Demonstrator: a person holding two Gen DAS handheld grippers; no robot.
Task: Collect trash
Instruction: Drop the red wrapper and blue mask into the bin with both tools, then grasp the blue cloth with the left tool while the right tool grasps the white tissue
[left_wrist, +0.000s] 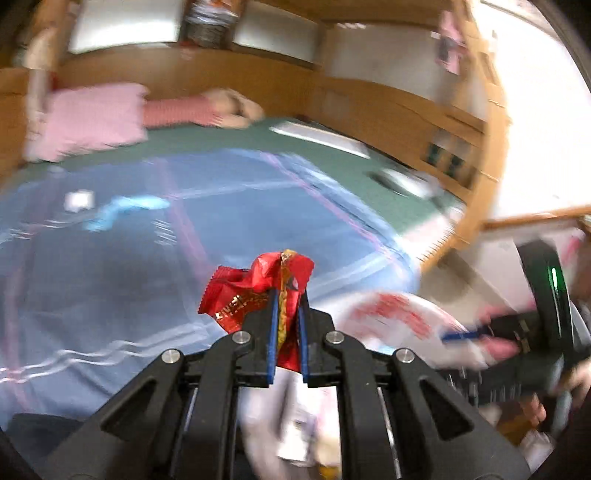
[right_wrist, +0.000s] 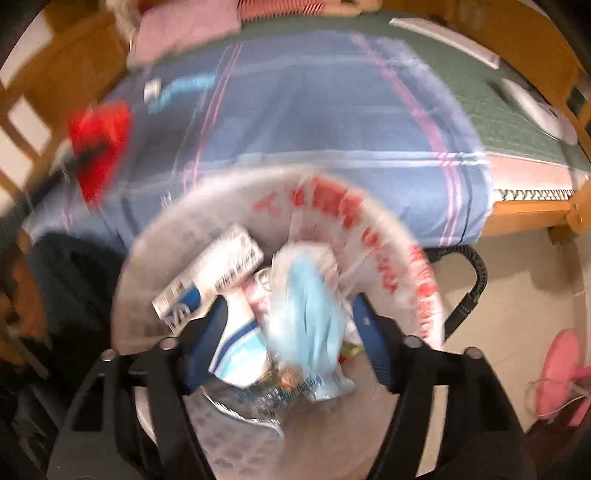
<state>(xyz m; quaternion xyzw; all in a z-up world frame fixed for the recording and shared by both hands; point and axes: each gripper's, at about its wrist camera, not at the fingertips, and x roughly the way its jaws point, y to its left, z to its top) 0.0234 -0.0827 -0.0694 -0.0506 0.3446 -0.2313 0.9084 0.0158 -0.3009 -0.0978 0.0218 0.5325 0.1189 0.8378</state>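
— Over on the bed (left_wrist: 229, 229), toward its left edge?
— Pink pillow (left_wrist: 92, 122) at the head, then a white scrap (left_wrist: 78, 200) and a pale blue scrap (left_wrist: 125, 210) lying loose on the blue plaid blanket (right_wrist: 332, 110).
— Left gripper (left_wrist: 287, 295)?
— Pressed onto a crumpled red wrapper (left_wrist: 258, 288), held clear above the blanket.
— Further right?
— Bag-lined trash bin (right_wrist: 424, 295) just off the bed's foot edge, already holding cartons and a blue mask (right_wrist: 310, 314).
— Right gripper (right_wrist: 288, 310)?
— Spread wide over the bin, pinching nothing.
— Past that?
— Pink fan (right_wrist: 561, 373) on the floor.
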